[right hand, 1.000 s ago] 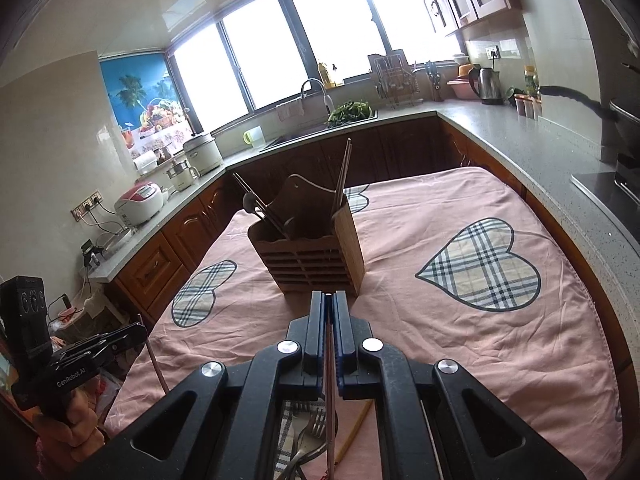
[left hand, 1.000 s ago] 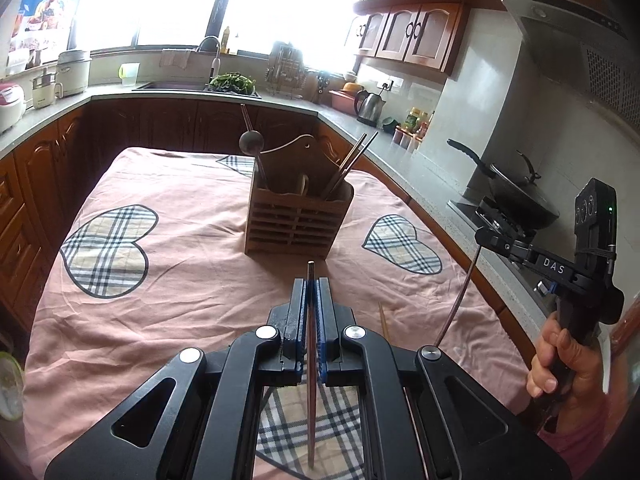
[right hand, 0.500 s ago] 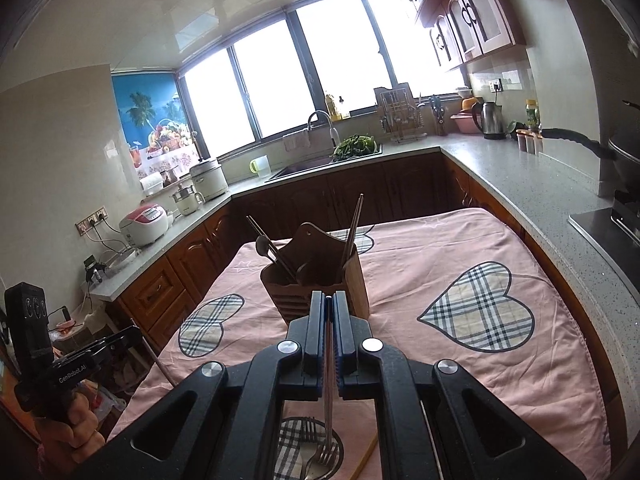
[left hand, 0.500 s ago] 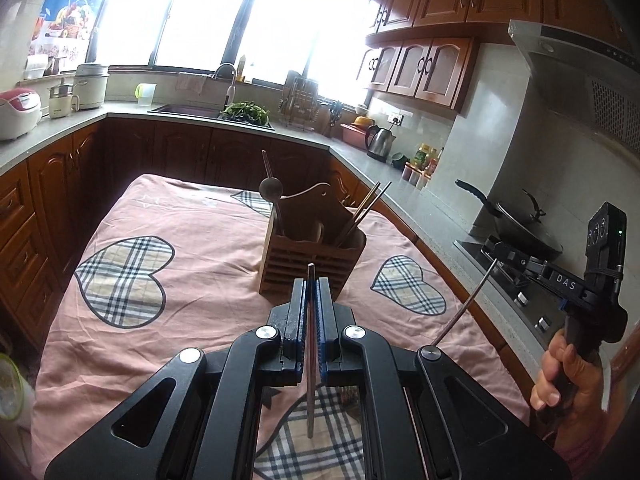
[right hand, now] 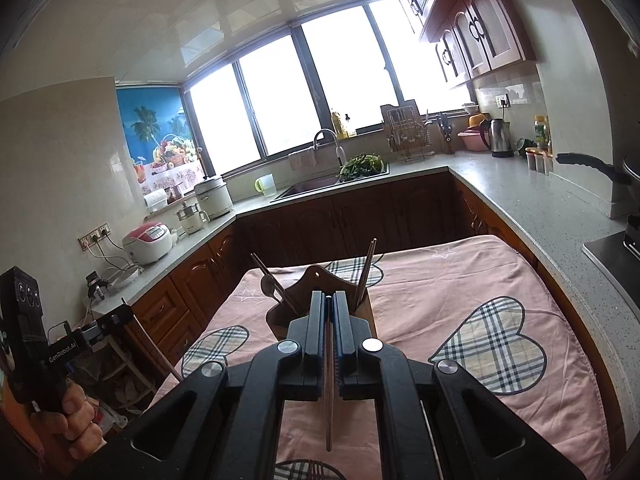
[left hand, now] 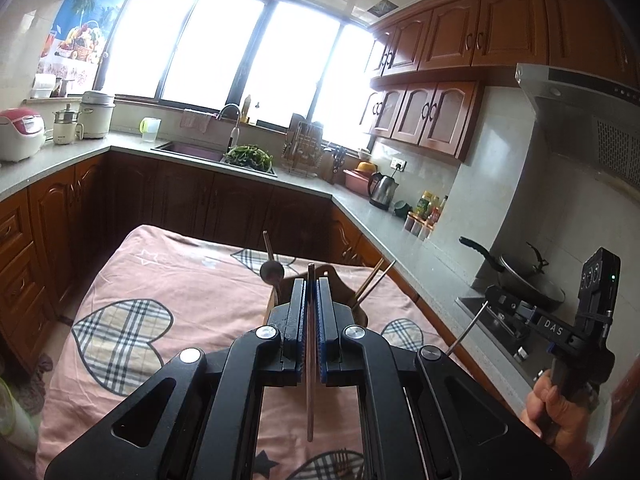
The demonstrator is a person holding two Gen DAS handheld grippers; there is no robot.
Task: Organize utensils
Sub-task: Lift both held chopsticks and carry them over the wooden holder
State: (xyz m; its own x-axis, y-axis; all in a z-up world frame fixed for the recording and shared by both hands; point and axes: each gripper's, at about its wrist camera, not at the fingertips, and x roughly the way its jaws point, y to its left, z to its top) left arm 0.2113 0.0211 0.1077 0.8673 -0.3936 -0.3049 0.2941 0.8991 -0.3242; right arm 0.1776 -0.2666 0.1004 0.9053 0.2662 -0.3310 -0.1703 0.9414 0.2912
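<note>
Black fingers of the left gripper [left hand: 311, 292] are clamped on a brown chopstick [left hand: 310, 380] — it runs straight down the slot between the blue pads, its tip poking just past them. The right gripper [right hand: 330, 304] pinches a thin metal utensil handle [right hand: 329, 396] the same way; what kind of utensil it is cannot be told. Beyond both grippers, on the pink tablecloth [left hand: 192, 292] with plaid hearts, stands the wooden utensil holder [right hand: 280, 316] — partly hidden behind the fingers. It holds a ladle [left hand: 272, 270] on its left side and a pair of chopsticks [right hand: 367, 268] on its right, all leaning. Farther back lie the sink [right hand: 316, 188] and the bright windows [left hand: 224, 48].
</note>
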